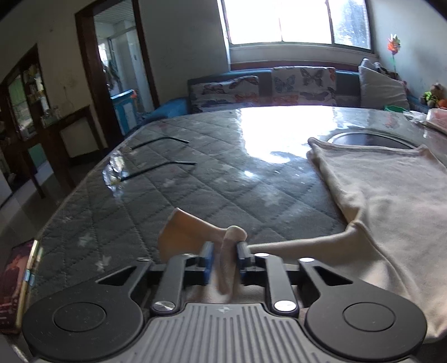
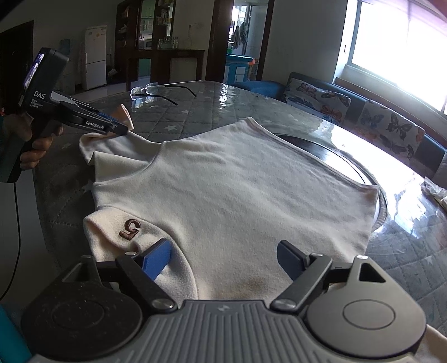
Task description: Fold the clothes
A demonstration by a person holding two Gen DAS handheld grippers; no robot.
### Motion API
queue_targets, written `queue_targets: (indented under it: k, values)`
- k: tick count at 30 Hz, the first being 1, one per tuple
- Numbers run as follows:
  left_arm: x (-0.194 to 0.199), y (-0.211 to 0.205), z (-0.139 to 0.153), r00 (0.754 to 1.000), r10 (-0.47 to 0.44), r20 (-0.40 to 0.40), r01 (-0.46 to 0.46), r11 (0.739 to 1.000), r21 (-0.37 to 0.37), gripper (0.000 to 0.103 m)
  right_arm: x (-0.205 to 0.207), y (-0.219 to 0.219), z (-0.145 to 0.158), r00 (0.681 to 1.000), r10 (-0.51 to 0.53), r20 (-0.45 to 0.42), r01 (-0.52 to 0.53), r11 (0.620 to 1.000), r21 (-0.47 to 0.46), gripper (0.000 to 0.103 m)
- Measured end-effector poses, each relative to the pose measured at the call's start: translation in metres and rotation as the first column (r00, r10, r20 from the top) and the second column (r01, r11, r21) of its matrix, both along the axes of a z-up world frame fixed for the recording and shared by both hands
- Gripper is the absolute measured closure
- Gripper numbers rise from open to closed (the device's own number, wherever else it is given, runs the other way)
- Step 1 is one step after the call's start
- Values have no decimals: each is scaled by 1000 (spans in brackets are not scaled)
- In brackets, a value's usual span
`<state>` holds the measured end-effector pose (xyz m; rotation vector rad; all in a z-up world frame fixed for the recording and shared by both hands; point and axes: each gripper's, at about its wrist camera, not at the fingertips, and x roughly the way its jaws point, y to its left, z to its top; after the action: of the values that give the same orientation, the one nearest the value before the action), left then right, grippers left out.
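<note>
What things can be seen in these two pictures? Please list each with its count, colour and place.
shirt: one, cream with a brown figure on one sleeve, spread flat on the table.
sleeve: one, cream, lifted at the shirt's far side, pinched in the left gripper.
eyeglasses: one pair, clear lenses and dark arms, on the table beyond the shirt.
table: one, grey quilted cover with pale stars under glossy film.
sofa: one, blue with butterfly cushions, under the window.
window: one, bright, behind the sofa.
fridge: one, white, far back.
left gripper: black with blue pads, shut on the sleeve.
right gripper: black with blue pads, open over the shirt's near edge.
</note>
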<state>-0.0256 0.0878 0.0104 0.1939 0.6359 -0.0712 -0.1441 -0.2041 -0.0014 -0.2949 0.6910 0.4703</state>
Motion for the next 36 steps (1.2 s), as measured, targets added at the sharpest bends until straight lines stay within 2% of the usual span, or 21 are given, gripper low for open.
queue_targets:
  k: [6, 10, 13, 14, 16, 18, 24, 28, 29, 31, 33, 36]
  values:
    - [11, 27, 4, 990, 139, 40, -140, 990, 28, 93, 1, -2, -1, 1000, -7, -7, 7, 1000, 14, 17]
    - [16, 55, 5, 961, 274, 30, -275, 962, 9, 93, 1, -2, -2, 1000, -10, -7, 10, 1000, 19, 16]
    - [12, 67, 6, 945, 327, 6, -327, 945, -2, 88, 1, -3, -2, 1000, -10, -9, 10, 1000, 21, 16]
    - [10, 69, 7, 944, 331, -6, -331, 943, -24, 83, 1, -2, -2, 1000, -9, -8, 9, 1000, 20, 16]
    - [3, 67, 11, 950, 314, -8, -313, 947, -73, 77, 1, -2, -2, 1000, -8, -8, 8, 1000, 19, 16]
    - [-2, 60, 15, 957, 291, 3, -289, 952, -99, 58, 2, -1, -2, 1000, -8, -7, 9, 1000, 17, 16]
    - [-3, 12, 14, 994, 108, 24, -107, 993, -51, 57, 3, 4, 1, 1000, 5, 1, -5, 1000, -1, 16]
    - [6, -6, 5, 998, 67, 2, -67, 998, -5, 58, 7, 7, 6, 999, 29, -17, -29, 999, 22, 16]
    - [9, -7, 3, 997, 72, -8, -72, 997, -1, 65, 9, 9, 8, 999, 38, -15, -38, 999, 22, 15]
    - [11, -5, 1, 997, 78, -11, -78, 997, -11, 71, 12, 12, 11, 998, 56, -12, -56, 998, 20, 15]
    - [12, -1, 1, 996, 90, -4, -90, 996, -12, 83, 17, 16, 14, 997, 80, -9, -79, 997, 24, 15]
    - [14, 6, 0, 994, 108, 8, -108, 994, 1, 90, 25, 24, 15, 995, 99, -25, -98, 994, 36, 15]
